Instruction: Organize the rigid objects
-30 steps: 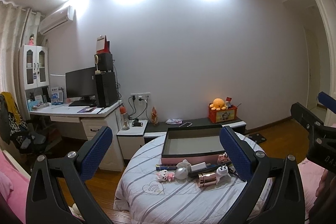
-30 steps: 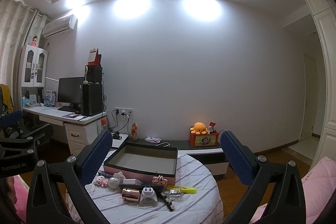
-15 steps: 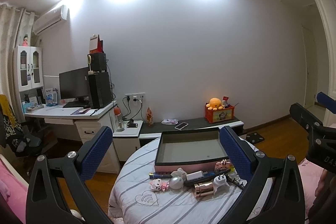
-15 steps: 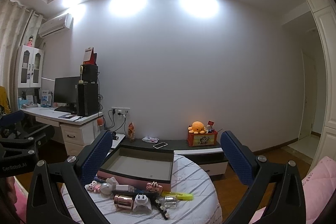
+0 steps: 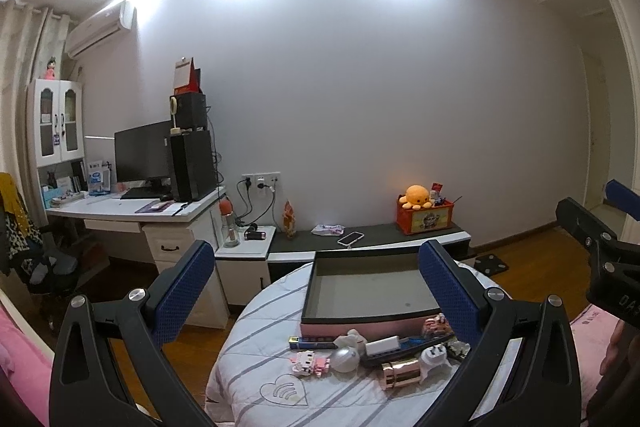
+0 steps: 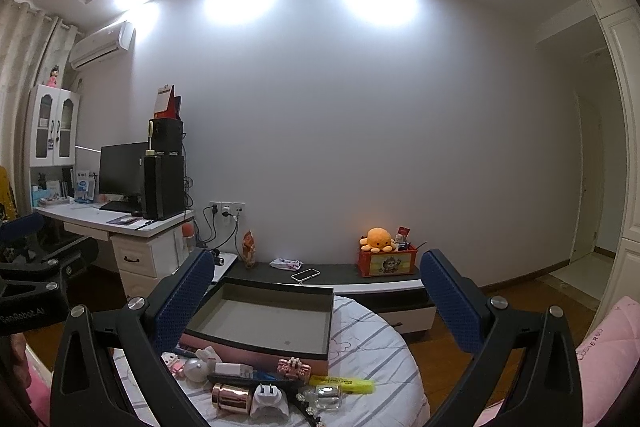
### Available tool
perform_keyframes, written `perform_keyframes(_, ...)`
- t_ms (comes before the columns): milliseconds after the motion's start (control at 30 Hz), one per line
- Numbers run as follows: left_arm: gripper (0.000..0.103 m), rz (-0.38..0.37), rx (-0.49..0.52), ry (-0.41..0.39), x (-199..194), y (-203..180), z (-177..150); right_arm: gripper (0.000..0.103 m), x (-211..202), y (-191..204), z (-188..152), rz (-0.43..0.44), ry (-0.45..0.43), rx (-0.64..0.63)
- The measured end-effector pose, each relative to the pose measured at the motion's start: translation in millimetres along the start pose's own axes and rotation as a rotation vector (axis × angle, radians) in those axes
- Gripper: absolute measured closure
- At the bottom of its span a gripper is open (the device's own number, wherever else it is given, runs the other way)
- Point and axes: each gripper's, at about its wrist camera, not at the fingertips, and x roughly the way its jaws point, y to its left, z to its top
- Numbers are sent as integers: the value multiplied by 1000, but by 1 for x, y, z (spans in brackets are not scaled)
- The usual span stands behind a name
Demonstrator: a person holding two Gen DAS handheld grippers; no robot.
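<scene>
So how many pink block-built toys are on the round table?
2. One pink block toy sits against the front of the box, near its right end; the other lies at the left of the pile, beside the white ball.

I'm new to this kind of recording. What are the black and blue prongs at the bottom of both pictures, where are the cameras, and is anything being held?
There is no robot arm here: a person holds a two-finger gripper in each hand, and a fisheye camera on each looks forward along its fingers. One picture is from the left gripper, the other from the right gripper. The blue pads are the fingertips. Both grippers are open and hold nothing. Ahead is a round table with a striped cloth. On it stands an empty box, and in front of that lie small things, among them a white plug, a copper cylinder and a yellow marker.
</scene>
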Motion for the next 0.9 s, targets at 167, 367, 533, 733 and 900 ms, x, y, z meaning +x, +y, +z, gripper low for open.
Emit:
perform_keyframes(167,0,21,-9,19,12,8,-3,0,14,7,-1,21,19,-6)
perform_keyframes(367,0,33,-11,42,25,13,-9,0,27,14,-5,38,39,-7)
perform_keyframes(533,0,35,-14,54,33,14,-12,0,35,16,-10,51,55,-12)
perform_keyframes(733,0,40,-11,63,39,14,-14,0,39,19,-10,60,65,-18)
perform_keyframes(900,0,44,-6,86,47,14,-19,0,47,18,-15,62,87,-20)
